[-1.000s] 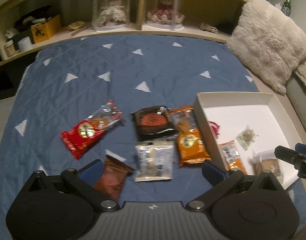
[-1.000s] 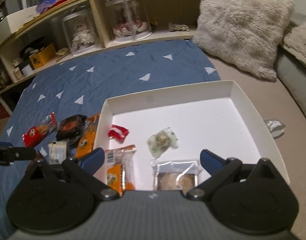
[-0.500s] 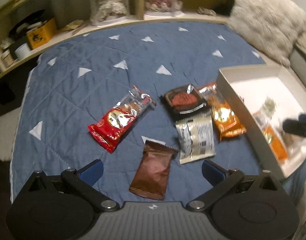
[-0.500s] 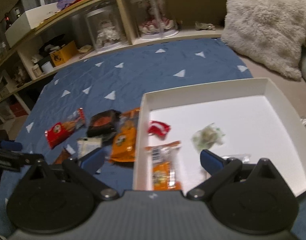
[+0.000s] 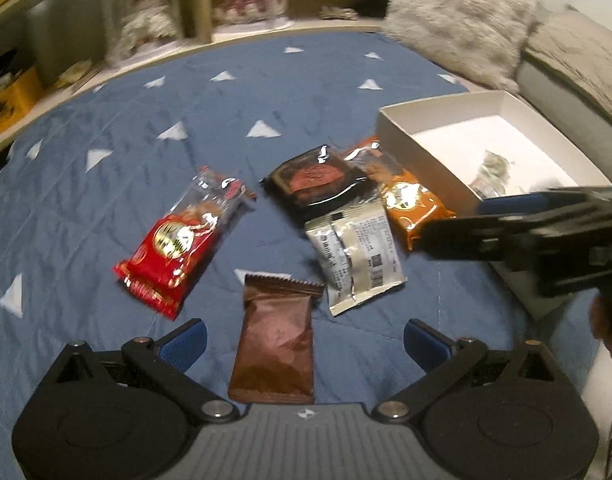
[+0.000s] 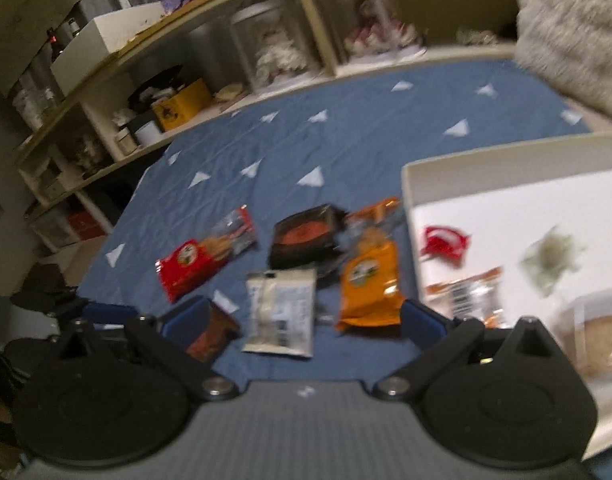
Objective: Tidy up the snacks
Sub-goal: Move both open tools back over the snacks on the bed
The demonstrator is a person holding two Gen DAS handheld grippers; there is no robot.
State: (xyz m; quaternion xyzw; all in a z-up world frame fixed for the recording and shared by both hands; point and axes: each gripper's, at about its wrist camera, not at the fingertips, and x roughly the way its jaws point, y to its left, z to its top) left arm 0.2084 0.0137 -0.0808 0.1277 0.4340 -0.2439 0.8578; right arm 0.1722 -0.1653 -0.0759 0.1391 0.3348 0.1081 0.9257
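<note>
Both jaws standing wide open, gripping nothing.
Left gripper [image 5: 304, 336] is hovering over the brown packet [image 5: 275, 338] on the blue quilt [image 5: 106, 208]; right gripper [image 6: 302, 322] is hanging above the silver packet [image 6: 280, 312] and orange packet [image 6: 368, 288], beside the white box [image 6: 410, 200] holding four snacks.

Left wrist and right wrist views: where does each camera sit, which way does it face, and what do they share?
Left wrist: on the left gripper, looking forward over the brown packet; its open fingers show, with the right gripper crossing in.
Right wrist: on the right gripper, facing the silver packet and white box; its open fingers show.
Shared: red packet, orange packet, blue quilt.
</note>
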